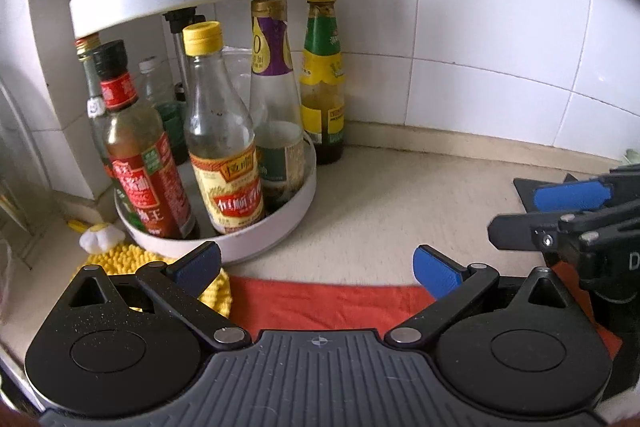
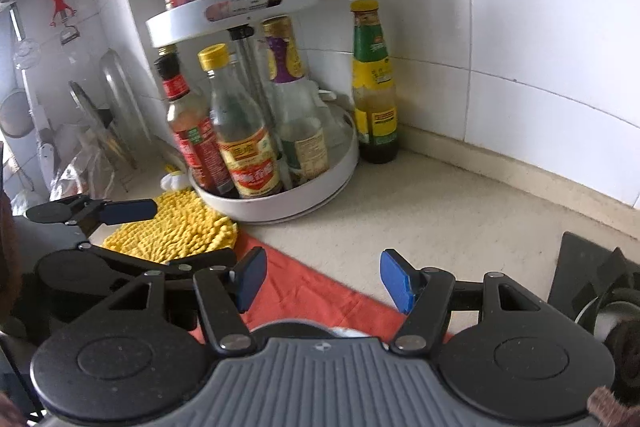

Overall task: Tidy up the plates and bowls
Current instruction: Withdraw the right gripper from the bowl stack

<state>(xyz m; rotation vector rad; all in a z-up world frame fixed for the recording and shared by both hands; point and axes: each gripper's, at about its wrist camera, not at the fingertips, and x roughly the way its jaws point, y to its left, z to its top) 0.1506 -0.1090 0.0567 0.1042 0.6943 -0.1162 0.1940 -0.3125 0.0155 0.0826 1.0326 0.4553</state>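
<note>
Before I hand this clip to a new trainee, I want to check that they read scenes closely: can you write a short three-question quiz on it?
1. True or false: the left gripper holds a plate.
2. Which bottle stands on the counter outside the white round rack?
A. the yellow-capped bottle
B. the green-and-yellow labelled bottle
C. the red-labelled bottle
3. What colour is the cloth below both grippers, beside the yellow mat?

Key
1. False: its jaws are open and empty, like those of the right gripper.
2. B
3. Red-orange.
</note>
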